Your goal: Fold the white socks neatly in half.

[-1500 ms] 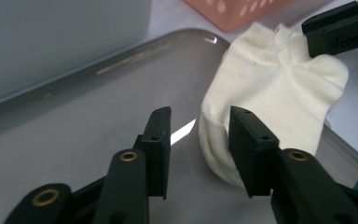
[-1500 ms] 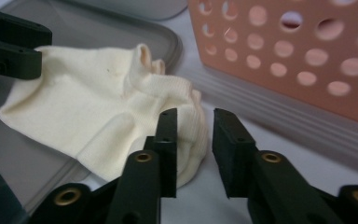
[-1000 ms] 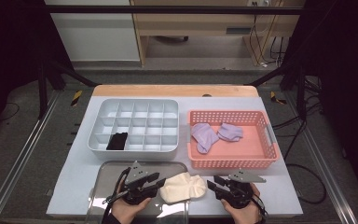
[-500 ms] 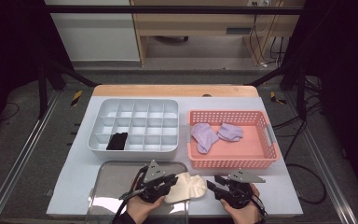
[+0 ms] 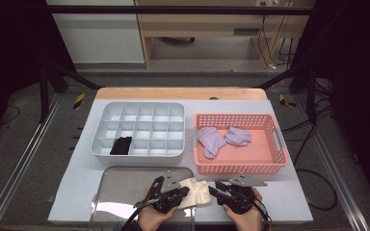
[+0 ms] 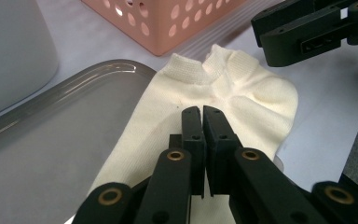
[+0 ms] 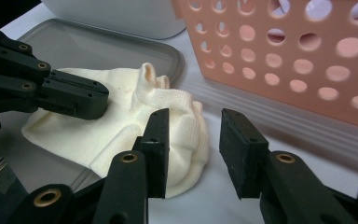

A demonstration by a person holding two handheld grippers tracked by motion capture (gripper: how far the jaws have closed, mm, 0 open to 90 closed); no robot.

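We see the cream-coloured knitted ankle sock lying at the near edge of the white table, half on the right edge of the shallow grey metal tray and half on the table surface beside it, just in front of the salmon-pink perforated plastic basket. Our left gripper rests on the sock with its jaws pressed together; we cannot tell whether any fabric is pinched between them. Our right gripper sits at the sock's cuff end with its jaws parted, one jaw against the bunched fabric, holding nothing. Two lilac socks lie in the basket, and a black item sits in a near-left compartment of the pale grey divided organiser box.
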